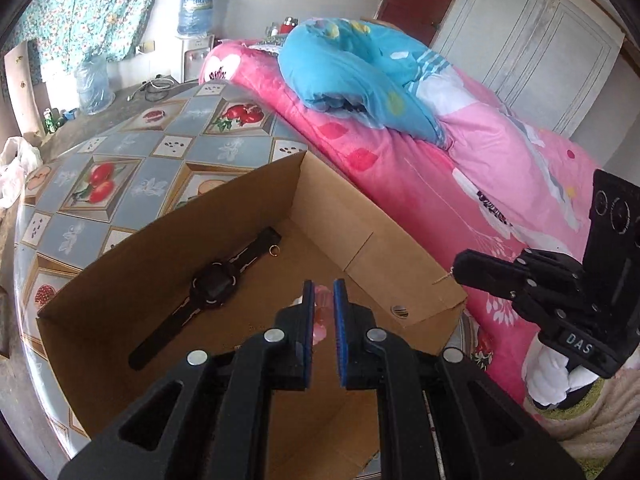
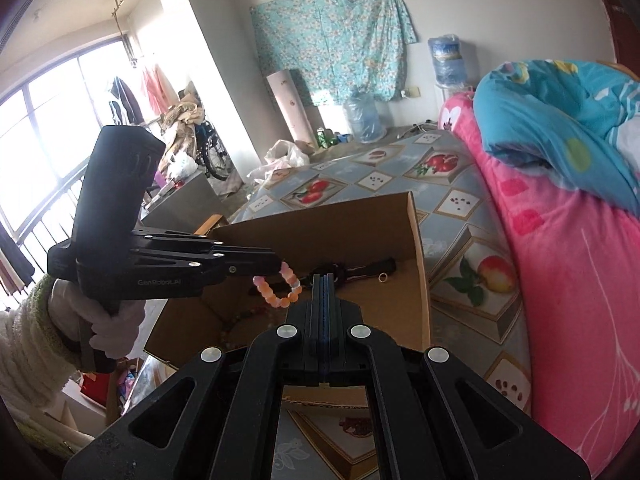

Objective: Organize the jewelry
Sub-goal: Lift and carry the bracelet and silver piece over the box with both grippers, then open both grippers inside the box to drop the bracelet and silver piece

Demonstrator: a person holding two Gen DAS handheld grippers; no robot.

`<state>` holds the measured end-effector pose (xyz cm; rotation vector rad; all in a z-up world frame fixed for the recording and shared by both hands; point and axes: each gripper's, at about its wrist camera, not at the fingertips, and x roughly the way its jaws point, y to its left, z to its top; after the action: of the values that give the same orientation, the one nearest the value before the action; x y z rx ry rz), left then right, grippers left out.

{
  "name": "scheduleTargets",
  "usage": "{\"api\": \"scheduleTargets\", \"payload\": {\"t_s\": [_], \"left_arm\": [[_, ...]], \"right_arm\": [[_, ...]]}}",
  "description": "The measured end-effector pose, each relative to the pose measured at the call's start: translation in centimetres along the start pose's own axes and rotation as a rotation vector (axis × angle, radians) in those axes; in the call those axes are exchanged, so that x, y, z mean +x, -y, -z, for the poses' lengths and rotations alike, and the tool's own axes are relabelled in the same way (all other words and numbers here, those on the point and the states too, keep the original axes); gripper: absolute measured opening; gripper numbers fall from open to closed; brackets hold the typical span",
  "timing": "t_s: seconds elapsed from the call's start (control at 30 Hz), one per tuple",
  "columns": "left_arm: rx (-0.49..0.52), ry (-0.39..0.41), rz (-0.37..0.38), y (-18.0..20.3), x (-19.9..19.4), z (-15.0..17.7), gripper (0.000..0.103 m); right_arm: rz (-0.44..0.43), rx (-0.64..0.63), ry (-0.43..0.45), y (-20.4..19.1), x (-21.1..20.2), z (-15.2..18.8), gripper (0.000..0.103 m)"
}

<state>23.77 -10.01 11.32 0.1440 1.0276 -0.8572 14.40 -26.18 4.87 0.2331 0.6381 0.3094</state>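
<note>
**Q:** Bracelet first: where was it, and which way did it lie?

**A:** Bracelet (image 2: 279,286) of pink and orange beads hung from the left gripper (image 2: 276,264), pinched between its nearly closed pads, its loop drooping toward six o'clock over the open cardboard box (image 1: 340,216). In the left wrist view only a blurred pink glimpse showed between the blue pads (image 1: 341,320).

**Q:** And the right gripper?

**A:** Right gripper (image 2: 323,280) was clenched fully. A thin gold pin (image 1: 442,279) stuck out from its tip toward nine o'clock; what the piece was I could not tell.

**Q:** What lay in the box?

**A:** A black wristwatch (image 1: 214,288), strap laid flat, long axis running from seven to one o'clock in the left wrist view. A small gold ring (image 1: 273,251) sat just beside the far strap end.

**Q:** The surface and room?

**A:** The box stood on a table with a fruit-patterned cloth (image 1: 132,184), beside a bed with a pink quilt (image 1: 460,184) and a blue duvet (image 1: 360,64). A floral curtain (image 2: 332,36) hung on the wall at twelve o'clock, water jugs (image 2: 448,60) near it.
</note>
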Motion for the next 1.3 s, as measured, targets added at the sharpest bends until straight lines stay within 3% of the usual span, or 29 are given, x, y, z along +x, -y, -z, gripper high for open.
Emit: {"api": "scheduleTargets", "payload": {"t_s": [0.23, 0.37, 0.57, 0.7, 0.87, 1.0, 1.13, 1.3], "left_arm": [[-0.028, -0.208, 0.068, 0.6, 8.3, -2.3, 0.009], [-0.049, -0.295, 0.097, 1.2, 10.4, -1.5, 0.024], [-0.081, -0.14, 0.075, 0.0, 4.9, -2.0, 0.032], [-0.099, 0.012, 0.011, -1.1, -1.3, -0.8, 0.037], [-0.145, 0.202, -0.093, -2.6, -8.4, 3.7, 0.053], [-0.23, 0.284, -0.163, -4.3, -11.7, 8.4, 0.059], [-0.325, 0.319, -0.17, -6.1, -13.4, 12.8, 0.062], [-0.38, 0.347, -0.175, -7.0, -14.5, 16.4, 0.066]], "right_arm": [[0.022, 0.037, 0.002, 2.2, 0.0, 0.2, 0.0], [0.034, 0.052, -0.014, 3.2, 0.1, 0.2, 0.0], [-0.019, 0.024, -0.064, 2.9, 1.0, -1.9, 0.0], [-0.088, -0.014, -0.191, 1.5, 4.2, -3.7, 0.0], [-0.039, -0.09, -0.384, -0.6, 10.0, -4.5, 0.0], [0.015, -0.157, -0.479, -2.1, 13.4, -4.2, 0.002], [0.076, -0.174, -0.509, -2.6, 14.8, -3.8, 0.004], [0.132, -0.158, -0.426, -3.1, 12.8, -4.4, 0.011]]}}
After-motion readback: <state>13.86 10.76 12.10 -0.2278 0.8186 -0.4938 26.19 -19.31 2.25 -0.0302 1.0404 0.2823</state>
